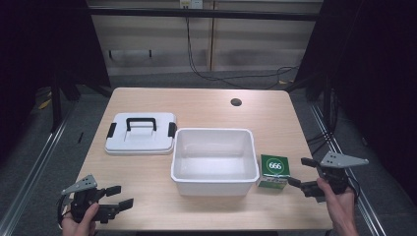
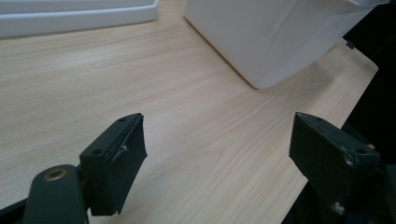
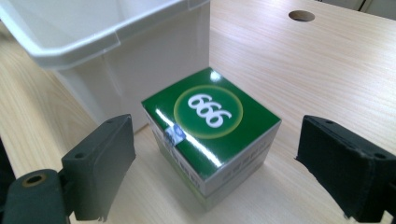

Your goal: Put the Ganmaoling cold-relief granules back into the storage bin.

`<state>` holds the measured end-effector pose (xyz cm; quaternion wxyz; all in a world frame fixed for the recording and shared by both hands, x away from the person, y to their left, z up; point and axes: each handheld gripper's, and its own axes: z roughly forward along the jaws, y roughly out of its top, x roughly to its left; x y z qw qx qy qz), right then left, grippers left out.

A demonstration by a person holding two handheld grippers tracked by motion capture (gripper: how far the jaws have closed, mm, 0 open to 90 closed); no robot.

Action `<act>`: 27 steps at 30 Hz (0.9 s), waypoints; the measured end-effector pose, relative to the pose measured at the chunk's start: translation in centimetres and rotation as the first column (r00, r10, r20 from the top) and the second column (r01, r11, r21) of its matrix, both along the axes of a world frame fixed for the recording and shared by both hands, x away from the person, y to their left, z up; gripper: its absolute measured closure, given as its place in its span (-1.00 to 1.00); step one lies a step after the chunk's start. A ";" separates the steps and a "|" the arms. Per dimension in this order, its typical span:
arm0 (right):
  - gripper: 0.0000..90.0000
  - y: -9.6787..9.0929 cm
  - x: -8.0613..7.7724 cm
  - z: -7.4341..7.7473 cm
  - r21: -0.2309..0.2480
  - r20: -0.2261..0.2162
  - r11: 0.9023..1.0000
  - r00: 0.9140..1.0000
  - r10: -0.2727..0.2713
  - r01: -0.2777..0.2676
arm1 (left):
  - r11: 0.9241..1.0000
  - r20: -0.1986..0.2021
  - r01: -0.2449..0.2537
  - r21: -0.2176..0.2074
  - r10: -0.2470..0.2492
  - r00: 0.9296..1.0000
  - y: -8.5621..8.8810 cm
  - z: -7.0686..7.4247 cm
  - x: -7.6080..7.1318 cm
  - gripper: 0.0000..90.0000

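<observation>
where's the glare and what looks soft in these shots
Right gripper view: a bright glare spot sits on the glossy top of the green box, while the black fingers in front look soft. Left gripper view: the white bin is slightly blurred. High view: the table is evenly lit and the surroundings fall dark.

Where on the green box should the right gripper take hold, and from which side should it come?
Grip the green box across its two upright side faces, coming from the right gripper side, away from the white tub. Its flat sides suit the open jaws, which already straddle it.
</observation>
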<state>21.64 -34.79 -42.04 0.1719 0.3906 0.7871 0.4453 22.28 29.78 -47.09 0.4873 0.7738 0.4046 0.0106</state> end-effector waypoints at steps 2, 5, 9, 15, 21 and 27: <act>-0.76 0.0 0.2 0.3 0.004 -0.011 1.000 1.000 0.002 -0.002 | 1.000 0.002 0.003 0.001 -0.003 1.000 0.0 0.0 0.0 -0.59; -0.76 0.1 0.8 1.0 0.001 -0.026 1.000 1.000 0.005 -0.005 | 1.000 -0.001 0.001 -0.002 -0.001 1.000 0.0 0.0 -0.1 -0.59; -0.77 0.7 1.7 1.5 -0.020 -0.035 1.000 0.999 0.011 -0.011 | 1.000 -0.004 0.005 0.002 -0.005 1.000 -0.1 0.0 0.0 -0.59; -0.76 1.5 2.5 1.9 -0.055 -0.049 0.996 0.997 0.067 -0.069 | 1.000 0.000 0.001 0.000 -0.001 1.000 0.0 0.0 -0.1 -0.59; -0.76 1.9 3.6 2.9 -0.101 -0.073 0.993 0.996 0.052 -0.060 | 1.000 0.001 -0.002 -0.002 0.002 1.000 0.0 0.0 -0.1 -0.59; -0.74 2.0 4.8 3.3 -0.115 -0.145 0.989 0.987 0.072 -0.089 | 1.000 0.001 -0.001 -0.002 0.001 1.000 0.0 0.0 -0.1 -0.59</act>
